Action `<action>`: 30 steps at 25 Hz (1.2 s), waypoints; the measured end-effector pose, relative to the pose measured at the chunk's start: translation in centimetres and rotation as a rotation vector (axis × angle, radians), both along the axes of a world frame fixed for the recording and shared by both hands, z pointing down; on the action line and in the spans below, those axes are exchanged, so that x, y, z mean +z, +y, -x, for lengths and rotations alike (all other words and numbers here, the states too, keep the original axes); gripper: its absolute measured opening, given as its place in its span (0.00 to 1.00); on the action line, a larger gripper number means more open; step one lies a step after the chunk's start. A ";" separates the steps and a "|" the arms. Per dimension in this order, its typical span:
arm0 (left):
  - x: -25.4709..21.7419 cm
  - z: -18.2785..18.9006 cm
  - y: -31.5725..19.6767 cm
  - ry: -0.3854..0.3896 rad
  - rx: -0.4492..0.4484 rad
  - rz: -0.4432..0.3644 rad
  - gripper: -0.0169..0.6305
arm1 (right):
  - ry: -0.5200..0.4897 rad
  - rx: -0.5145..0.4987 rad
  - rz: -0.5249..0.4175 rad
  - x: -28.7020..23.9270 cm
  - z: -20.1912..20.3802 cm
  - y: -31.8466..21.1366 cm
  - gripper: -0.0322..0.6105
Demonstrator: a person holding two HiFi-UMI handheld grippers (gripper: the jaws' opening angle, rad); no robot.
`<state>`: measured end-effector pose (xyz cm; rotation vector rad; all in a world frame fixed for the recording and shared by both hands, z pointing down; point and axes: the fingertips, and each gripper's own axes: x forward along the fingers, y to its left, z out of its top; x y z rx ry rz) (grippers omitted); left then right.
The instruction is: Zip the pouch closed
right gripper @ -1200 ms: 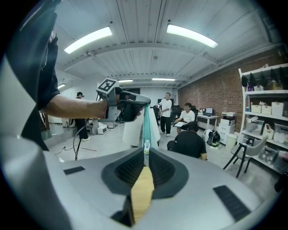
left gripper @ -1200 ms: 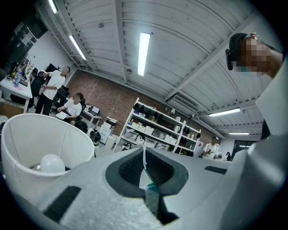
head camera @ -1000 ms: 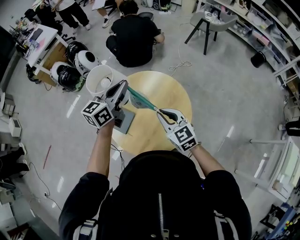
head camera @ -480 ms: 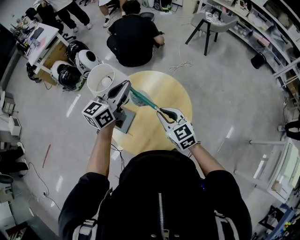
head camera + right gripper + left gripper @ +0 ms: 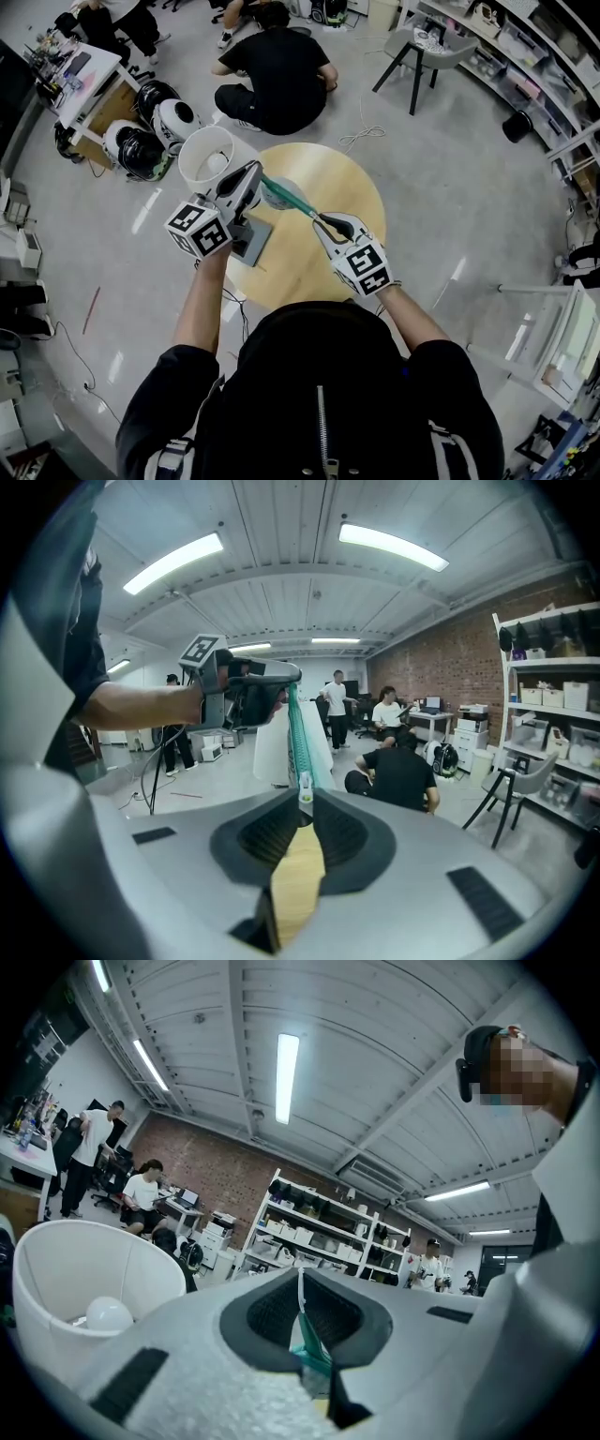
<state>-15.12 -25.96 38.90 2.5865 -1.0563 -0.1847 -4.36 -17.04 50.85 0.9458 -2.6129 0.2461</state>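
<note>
While the pouch (image 5: 286, 199) hangs taut in mid-air above the round table (image 5: 342, 183), near the centre of the head view, we have it caught at both ends. Our left gripper (image 5: 256, 176) is clenched hard on the teal fabric at the pouch's upper-left end. Our right gripper (image 5: 324, 223) has the zipper pull (image 5: 305, 797) between its tips at the lower-right end. Those jaws have just been opening, yet they look to touch the pull on both sides.

We judge the slider to be at or near the end of its run, though no view shows the teeth well enough to say the zip is fully shut.

The risk lies in the let-go. If the right jaws part while the pouch is stretched, the tension drops at once. The pouch would then swing down from the left gripper toward the white tub (image 5: 204, 159) at the upper left of the table. If the pull snags on a pad as we draw back, it could drag the slider the wrong way and reopen a gap. Easing the stretch first would guard against both.
</note>
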 end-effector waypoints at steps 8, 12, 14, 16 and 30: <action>0.1 0.6 0.3 -0.003 -0.011 -0.004 0.05 | -0.066 0.008 0.028 -0.8 0.1 0.0 0.17; 0.4 0.5 0.5 -0.001 -0.010 0.000 0.05 | -0.107 0.044 0.009 -2.0 -0.4 -0.7 0.16; 0.5 0.4 0.7 0.002 -0.007 -0.002 0.05 | -0.117 0.063 -0.010 -2.8 -0.6 -1.2 0.15; 0.6 0.4 0.8 0.007 -0.009 -0.005 0.05 | -0.126 0.078 -0.029 -3.6 -0.8 -1.7 0.13; 2.0 0.4 1.6 0.009 -0.023 0.016 0.05 | -0.181 0.205 -0.127 -8.6 -2.7 -5.7 0.06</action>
